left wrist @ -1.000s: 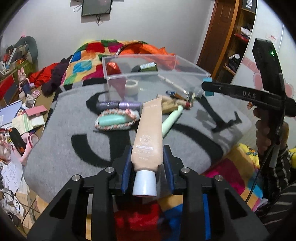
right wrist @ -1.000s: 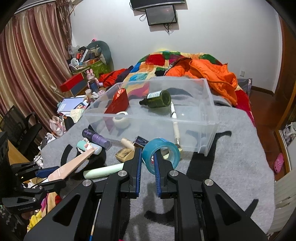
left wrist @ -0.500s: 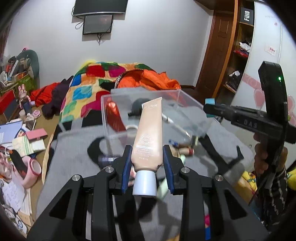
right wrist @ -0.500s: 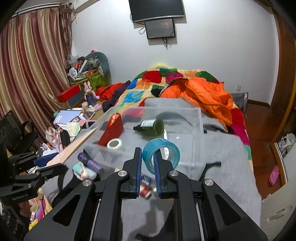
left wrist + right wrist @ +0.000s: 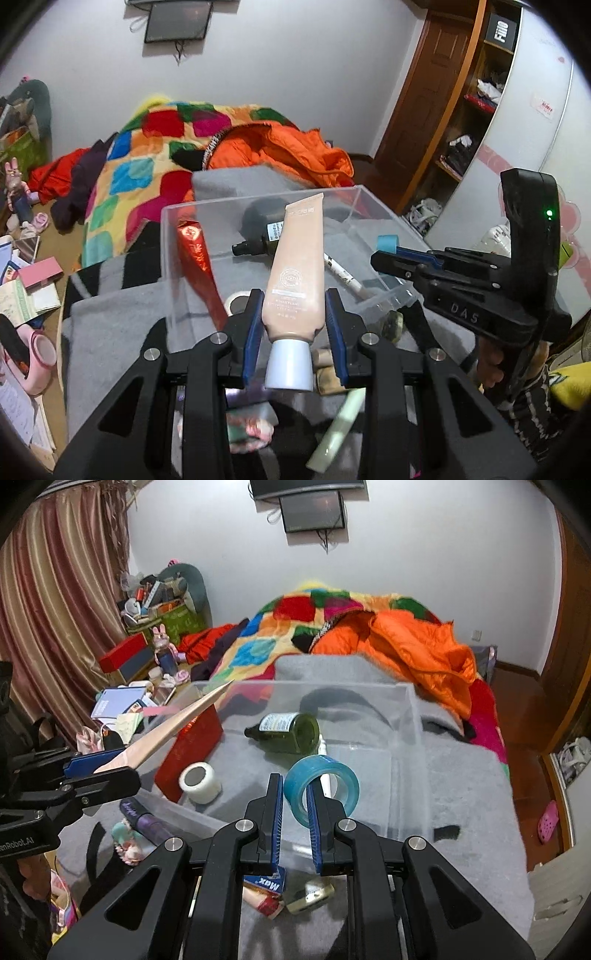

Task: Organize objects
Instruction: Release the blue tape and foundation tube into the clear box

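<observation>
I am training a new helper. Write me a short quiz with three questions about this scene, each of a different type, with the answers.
1. True or false: the left hand-held gripper holds a beige tube.
2. What does the right hand-held gripper hold? A) green bottle B) blue tape roll C) red packet
3. Fill in: the green bottle lies inside the clear ____.

Key: 1 true. 2 B, the blue tape roll. 3 box.

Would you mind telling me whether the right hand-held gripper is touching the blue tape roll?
Touching. The right wrist view shows the right hand-held gripper with both blue pads clamped on the wall of the blue tape roll, holding it upright above the clear bin.
</observation>
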The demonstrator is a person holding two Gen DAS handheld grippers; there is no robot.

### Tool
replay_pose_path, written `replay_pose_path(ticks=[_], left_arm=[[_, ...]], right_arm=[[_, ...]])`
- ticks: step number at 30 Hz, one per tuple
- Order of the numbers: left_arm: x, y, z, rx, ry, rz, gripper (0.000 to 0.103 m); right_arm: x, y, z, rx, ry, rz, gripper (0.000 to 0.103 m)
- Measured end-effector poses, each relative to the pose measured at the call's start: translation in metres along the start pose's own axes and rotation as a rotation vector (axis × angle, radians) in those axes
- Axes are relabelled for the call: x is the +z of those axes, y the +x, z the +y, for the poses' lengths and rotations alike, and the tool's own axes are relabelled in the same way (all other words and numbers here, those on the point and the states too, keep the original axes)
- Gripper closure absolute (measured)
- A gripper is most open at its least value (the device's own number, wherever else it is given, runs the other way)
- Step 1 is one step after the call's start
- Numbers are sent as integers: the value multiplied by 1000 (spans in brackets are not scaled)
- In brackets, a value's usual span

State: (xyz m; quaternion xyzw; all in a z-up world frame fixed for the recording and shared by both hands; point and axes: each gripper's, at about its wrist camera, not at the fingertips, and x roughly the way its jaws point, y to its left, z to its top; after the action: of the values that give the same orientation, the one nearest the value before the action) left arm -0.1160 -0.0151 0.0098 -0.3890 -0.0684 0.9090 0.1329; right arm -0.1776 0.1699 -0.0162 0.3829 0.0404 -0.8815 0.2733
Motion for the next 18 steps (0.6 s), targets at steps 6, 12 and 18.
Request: replay_pose_path(ticks=[6,12,18], left_arm=[[11,29,-2,-20,23,60,71],[15,43,-1,-37,19,85,71],[13,45,-3,-42,21,94,71]], right_arm=[[1,16,0,-13,-2,32,92],[1,25,7,-33,-41,44,92],[2,24,9,-35,-56,54,90]])
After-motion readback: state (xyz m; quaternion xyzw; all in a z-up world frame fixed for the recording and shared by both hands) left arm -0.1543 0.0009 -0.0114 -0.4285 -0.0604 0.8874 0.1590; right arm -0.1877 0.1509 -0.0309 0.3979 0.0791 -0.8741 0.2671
